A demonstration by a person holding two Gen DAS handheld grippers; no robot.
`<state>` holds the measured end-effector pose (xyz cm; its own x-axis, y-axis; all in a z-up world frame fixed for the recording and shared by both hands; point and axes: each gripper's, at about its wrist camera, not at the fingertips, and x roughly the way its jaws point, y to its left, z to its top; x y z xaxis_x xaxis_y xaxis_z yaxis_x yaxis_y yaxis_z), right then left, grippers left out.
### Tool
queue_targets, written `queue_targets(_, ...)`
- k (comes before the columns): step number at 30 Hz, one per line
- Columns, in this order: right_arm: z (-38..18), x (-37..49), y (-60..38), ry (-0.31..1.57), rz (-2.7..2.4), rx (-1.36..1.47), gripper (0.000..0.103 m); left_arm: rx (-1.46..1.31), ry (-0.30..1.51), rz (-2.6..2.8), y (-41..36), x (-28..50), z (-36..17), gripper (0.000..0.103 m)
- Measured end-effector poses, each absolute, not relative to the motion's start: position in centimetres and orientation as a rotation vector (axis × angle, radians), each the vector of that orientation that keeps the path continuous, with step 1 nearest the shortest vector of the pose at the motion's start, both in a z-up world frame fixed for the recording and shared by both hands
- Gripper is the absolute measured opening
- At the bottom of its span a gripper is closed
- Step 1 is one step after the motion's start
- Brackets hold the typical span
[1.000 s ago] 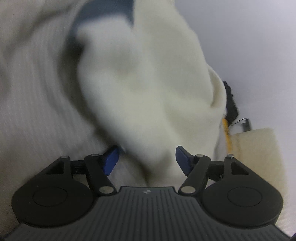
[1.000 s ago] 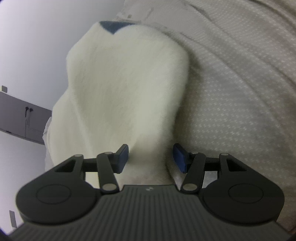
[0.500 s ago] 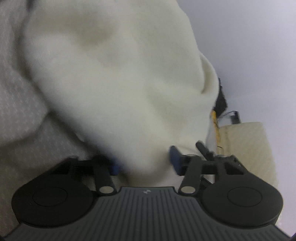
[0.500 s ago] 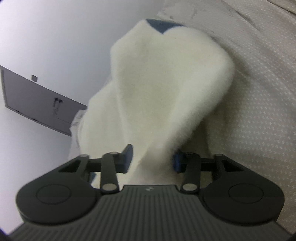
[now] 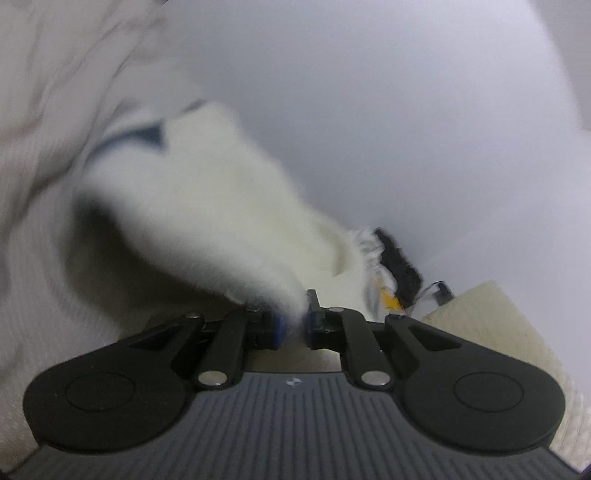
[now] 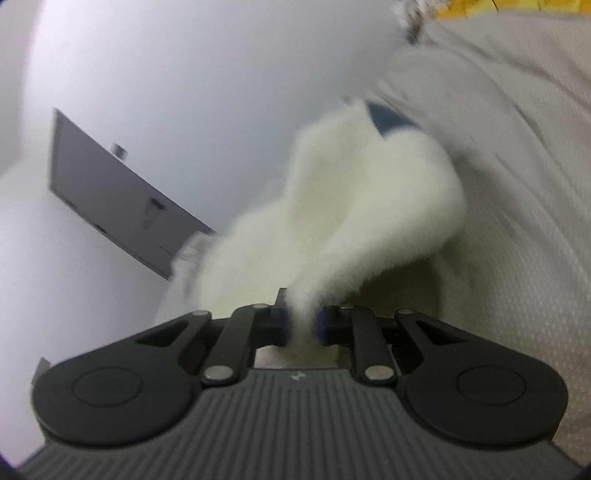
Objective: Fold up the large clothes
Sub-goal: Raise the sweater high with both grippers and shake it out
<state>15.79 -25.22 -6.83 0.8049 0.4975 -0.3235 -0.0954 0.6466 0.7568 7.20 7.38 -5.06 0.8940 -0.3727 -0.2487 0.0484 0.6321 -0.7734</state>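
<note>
Motion blur smears the white fleece garment (image 5: 207,229) and the beige bedding (image 6: 517,206) in both views, the fleece hides the blue pads (image 5: 277,328) (only slivers show), and the yellow item (image 6: 509,6) is cut off at the top edge.

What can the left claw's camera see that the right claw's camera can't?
Only the left view shows a dark knitted thing with a yellow bit beside it, and a cream cushion. Only the right view shows a grey panel on the wall and something yellow at the top edge. Both show a fluffy white garment with a blue patch, lying on pale bedding. The left claw and right claw have each just closed on its fluff.
</note>
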Motion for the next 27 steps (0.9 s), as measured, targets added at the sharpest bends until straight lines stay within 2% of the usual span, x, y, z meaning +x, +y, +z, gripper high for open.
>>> queue_targets(9, 2.3, 12.0, -26.0, 0.337, 0.482, 0.748, 0.016, -0.800, 0.207, -0.326, 8.1, 3.0, 4.5, 0.013)
queue_targets(27, 28.0, 7.4, -25.5, 0.025, 0.684, 0.594, 0.016, -0.565, -0.104, -0.373, 8.5, -3.9, 33.5, 0.013)
